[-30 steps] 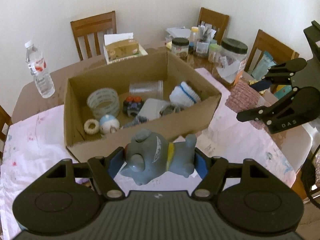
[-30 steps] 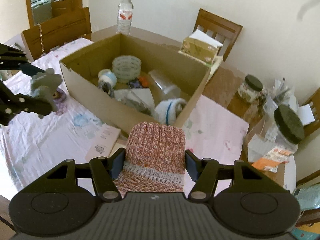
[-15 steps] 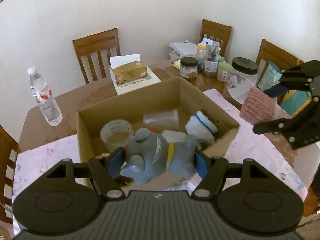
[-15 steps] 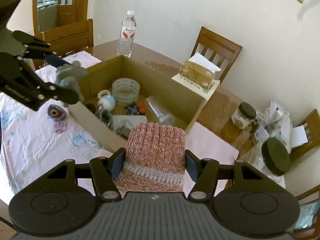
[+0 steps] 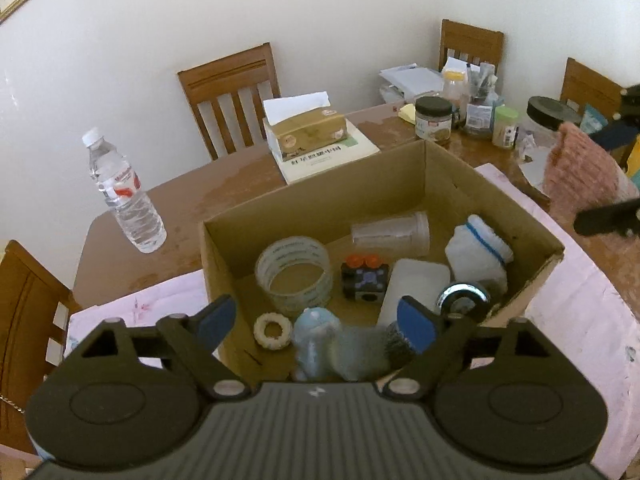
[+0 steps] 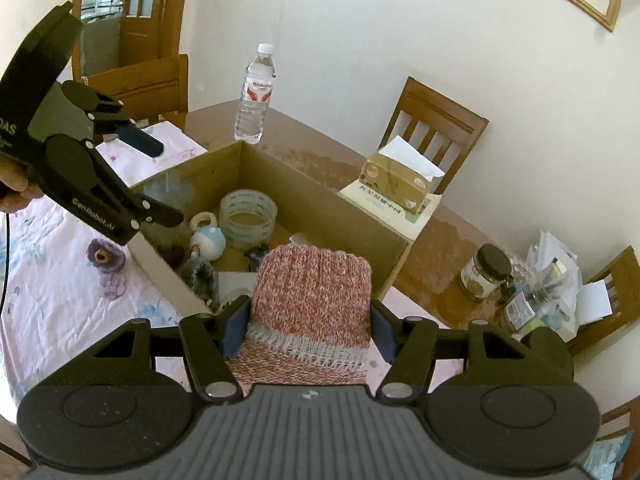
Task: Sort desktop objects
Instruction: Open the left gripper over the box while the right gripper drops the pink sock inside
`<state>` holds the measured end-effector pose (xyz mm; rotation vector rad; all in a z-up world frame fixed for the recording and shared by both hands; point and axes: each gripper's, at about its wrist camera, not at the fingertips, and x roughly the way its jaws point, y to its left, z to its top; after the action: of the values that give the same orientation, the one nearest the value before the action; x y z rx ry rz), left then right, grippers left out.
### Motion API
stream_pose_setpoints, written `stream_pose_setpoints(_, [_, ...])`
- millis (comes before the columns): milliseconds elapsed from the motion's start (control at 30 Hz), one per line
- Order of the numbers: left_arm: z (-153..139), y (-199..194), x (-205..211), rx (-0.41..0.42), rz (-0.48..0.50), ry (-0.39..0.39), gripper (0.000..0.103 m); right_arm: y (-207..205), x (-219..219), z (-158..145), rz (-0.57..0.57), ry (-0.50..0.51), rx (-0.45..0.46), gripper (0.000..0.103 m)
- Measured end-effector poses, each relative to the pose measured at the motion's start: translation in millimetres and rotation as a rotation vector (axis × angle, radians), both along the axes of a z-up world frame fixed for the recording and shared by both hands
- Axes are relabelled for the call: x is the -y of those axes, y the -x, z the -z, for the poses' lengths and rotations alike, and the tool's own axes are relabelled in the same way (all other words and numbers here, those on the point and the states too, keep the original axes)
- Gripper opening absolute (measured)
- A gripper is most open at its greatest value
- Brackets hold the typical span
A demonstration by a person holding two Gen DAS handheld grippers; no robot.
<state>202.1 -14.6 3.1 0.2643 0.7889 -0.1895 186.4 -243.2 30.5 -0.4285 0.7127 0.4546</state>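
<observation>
My left gripper [image 5: 316, 320] hovers over the near end of the open cardboard box [image 5: 312, 196]. Its jaws are opening and the blue pads [image 5: 216, 316] touch nothing. The grey toy animal [image 5: 360, 354] is a blur just below them, inside the box beside a light blue ball [image 5: 316, 326]. My right gripper [image 6: 308, 328] is shut on a pink knitted cloth [image 6: 312, 292], held above the box's near wall [image 6: 168, 276]. The right wrist view shows the left gripper [image 6: 162, 182] at the left, fingers spread.
The box holds a tape roll [image 5: 294, 276], clear cup [image 5: 392, 232], white sock [image 5: 478, 248], black cube [image 5: 364, 280] and white ring [image 5: 273, 330]. Around it stand a water bottle [image 5: 128, 200], tissue box [image 5: 308, 132], jars [image 5: 434, 120] and chairs. A purple spool [image 6: 104, 256] lies on the floral cloth.
The left gripper moved forward over the box and its jaws spread, letting go of the grey toy, which drops into the box. The right gripper rose with the knitted cloth.
</observation>
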Motion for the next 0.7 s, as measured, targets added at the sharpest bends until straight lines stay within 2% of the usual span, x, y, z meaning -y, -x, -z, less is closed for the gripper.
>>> stream_pose_setpoints(700, [-9.3, 48.8, -17.0, -0.037, -0.018, 0.054, 0.09, -73.2, -24.1, 9.9, -0.048, -0.002, -0.066, 0.067])
